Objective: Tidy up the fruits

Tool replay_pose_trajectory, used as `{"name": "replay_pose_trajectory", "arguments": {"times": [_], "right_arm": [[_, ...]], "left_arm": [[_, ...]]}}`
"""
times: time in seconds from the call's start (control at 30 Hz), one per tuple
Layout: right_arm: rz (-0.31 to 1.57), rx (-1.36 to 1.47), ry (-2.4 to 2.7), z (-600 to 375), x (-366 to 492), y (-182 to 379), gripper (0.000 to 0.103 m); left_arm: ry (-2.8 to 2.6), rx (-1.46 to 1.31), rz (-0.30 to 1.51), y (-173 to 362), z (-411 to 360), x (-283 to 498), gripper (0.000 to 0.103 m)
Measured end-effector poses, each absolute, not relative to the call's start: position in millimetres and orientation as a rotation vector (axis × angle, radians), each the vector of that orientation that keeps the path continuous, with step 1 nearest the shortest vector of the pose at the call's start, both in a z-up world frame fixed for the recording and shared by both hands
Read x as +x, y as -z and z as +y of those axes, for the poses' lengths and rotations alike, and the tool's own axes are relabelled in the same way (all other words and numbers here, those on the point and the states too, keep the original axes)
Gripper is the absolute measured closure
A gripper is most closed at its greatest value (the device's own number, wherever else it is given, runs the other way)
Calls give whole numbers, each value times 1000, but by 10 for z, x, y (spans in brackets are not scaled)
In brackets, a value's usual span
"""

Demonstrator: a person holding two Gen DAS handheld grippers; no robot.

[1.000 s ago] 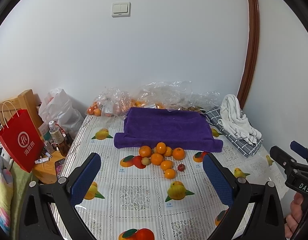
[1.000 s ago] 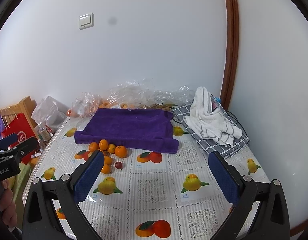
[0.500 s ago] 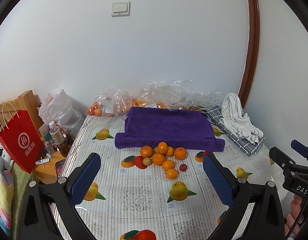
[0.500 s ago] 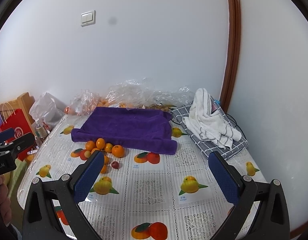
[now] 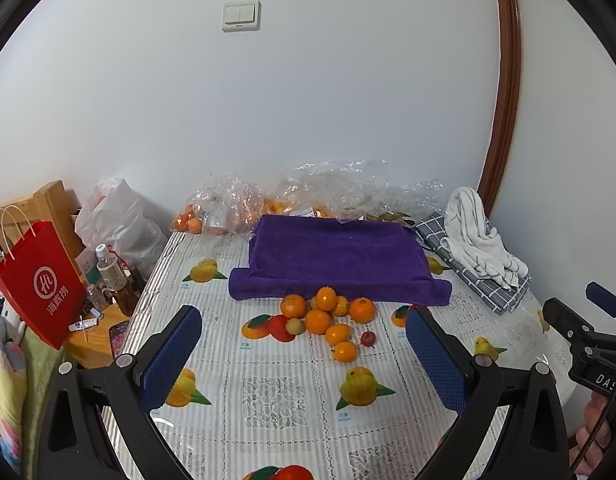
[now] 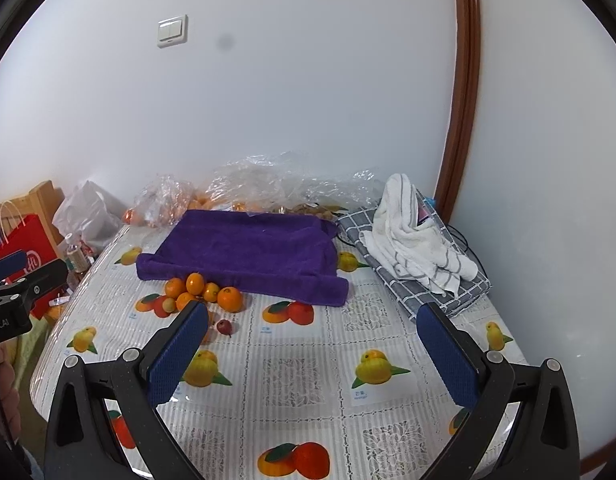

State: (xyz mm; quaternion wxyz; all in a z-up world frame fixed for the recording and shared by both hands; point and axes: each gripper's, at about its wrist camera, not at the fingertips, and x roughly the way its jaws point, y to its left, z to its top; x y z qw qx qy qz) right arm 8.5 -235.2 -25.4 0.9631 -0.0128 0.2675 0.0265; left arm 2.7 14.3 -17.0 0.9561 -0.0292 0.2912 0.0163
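Two wide-open grippers, left gripper (image 5: 303, 354) and right gripper (image 6: 314, 354), are hovering empty near mid-frame round, roll-prone mandarins (image 5: 326, 316), best pinched gently across their middles.

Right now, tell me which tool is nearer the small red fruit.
Left. The left tool faces the small red fruit almost straight ahead; the right tool has it off to its left.

A plain white wall (image 5: 308, 120) carries a light switch (image 5: 241, 16). A brown wooden frame (image 6: 464, 80) stands at the right. The light is soft and even.
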Motion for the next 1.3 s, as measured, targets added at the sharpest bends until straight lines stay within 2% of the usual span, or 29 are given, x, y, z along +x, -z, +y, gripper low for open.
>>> {"name": "replay_pose_trajectory", "arguments": {"times": [0.4,0.63,0.73,0.8,0.93,0.97,1.07,1.13,1.23,1.3], "right_arm": [[511,-16,-90,-2321,425,511,1],[548,-7,-132,-2171,791,908,2],[609,6,-165,-2087,981,1141,9],[664,1,-174,-2008,1115,1318,11],[735,-22,-206,-1868,1253,1621,22],[740,-24,-218,-1835,1271,1683,23],[734,-21,-233,-1739,1275,1825,24],[743,-28,-253,-1665,1285,1887,31],[763,-45,-317,-1520,1296,1928,34],[765,-72,-322,-1436,1332,1938,40]], "left_arm": [[-20,-64,592,453,262,397,0],[-10,-59,607,819,393,724,2],[-3,-60,653,1046,463,900,2],[-19,-54,672,1208,529,981,6],[-54,-44,716,1496,648,1110,10],[-55,-47,723,1562,688,1131,13],[-72,-52,740,1743,812,1181,14],[-65,-46,761,1823,861,1203,19],[-53,-60,764,1898,935,1208,20],[-29,-81,764,1941,984,1215,29]]}}
